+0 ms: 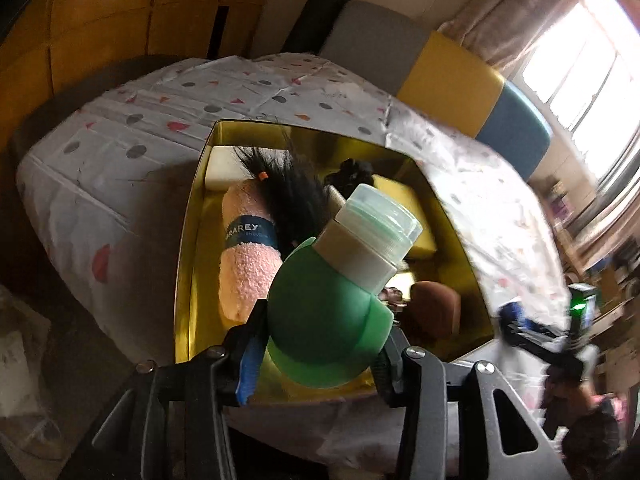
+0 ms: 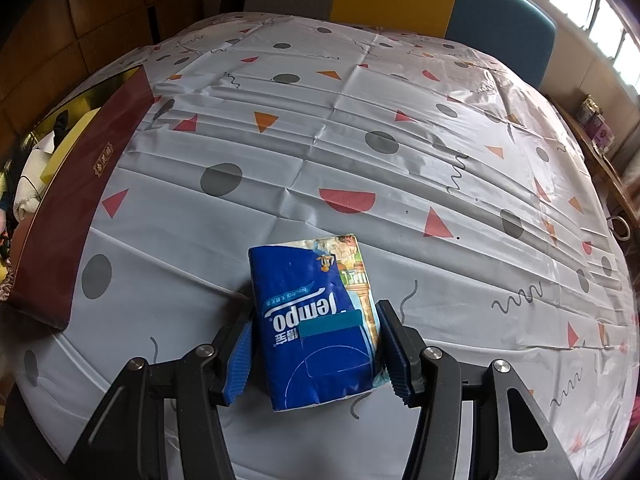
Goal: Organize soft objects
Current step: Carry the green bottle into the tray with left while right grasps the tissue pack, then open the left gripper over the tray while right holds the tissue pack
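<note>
Green squeeze bottle (image 1: pixel 324 320) tilted above gold-lined box (image 1: pixel 192 240); blue tissue pack (image 2: pixel 316 328) flat on tablecloth.

Left gripper (image 1: pixel 320 344) clamped; right gripper (image 2: pixel 316 356) part-open, angled down.

Table with a white tablecloth (image 2: pixel 360 128), dots and triangles all over. Sitting right on it: gold-lined box (image 1: pixel 192 240) at the left edge, blue Tempo tissue pack (image 2: pixel 316 320) near the front, well apart.

Left wrist view looks steeply down, close above the gold-lined box (image 1: pixel 192 240) on the patterned tablecloth (image 1: pixel 140 120). Right wrist view looks down over open tablecloth (image 2: pixel 360 140). Shared: box (image 2: pixel 80 200) at far left, tablecloth.
</note>
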`<action>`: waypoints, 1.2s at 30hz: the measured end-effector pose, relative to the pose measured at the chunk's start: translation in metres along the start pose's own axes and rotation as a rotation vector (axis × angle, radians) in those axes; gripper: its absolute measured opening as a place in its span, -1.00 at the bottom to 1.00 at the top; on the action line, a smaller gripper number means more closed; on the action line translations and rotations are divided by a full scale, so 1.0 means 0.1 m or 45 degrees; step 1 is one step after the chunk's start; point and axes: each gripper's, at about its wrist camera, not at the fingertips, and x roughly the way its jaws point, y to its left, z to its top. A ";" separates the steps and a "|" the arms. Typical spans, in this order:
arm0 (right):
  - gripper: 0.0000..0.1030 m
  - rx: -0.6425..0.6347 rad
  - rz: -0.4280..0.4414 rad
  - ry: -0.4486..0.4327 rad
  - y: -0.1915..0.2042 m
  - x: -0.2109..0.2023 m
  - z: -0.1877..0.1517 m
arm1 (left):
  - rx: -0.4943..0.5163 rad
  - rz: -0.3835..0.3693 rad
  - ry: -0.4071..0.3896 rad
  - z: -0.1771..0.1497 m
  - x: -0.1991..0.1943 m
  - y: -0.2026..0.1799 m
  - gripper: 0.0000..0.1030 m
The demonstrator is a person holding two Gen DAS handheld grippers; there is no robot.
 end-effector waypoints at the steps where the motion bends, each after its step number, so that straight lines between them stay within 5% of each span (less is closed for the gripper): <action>1: 0.10 0.001 0.000 0.000 0.00 0.00 0.00 | 0.023 0.035 0.004 0.00 0.08 -0.04 -0.09; 6: 0.10 0.001 -0.002 0.000 0.01 0.00 0.00 | 0.042 0.052 0.062 0.00 0.29 -0.06 0.19; 17: 0.10 -0.010 -0.011 -0.005 0.01 0.01 -0.01 | 0.185 0.228 -0.068 -0.02 0.06 -0.21 0.20; 36: 0.10 -0.032 -0.043 -0.017 0.05 -0.01 -0.03 | 0.186 0.266 -0.232 -0.02 -0.37 -0.25 0.27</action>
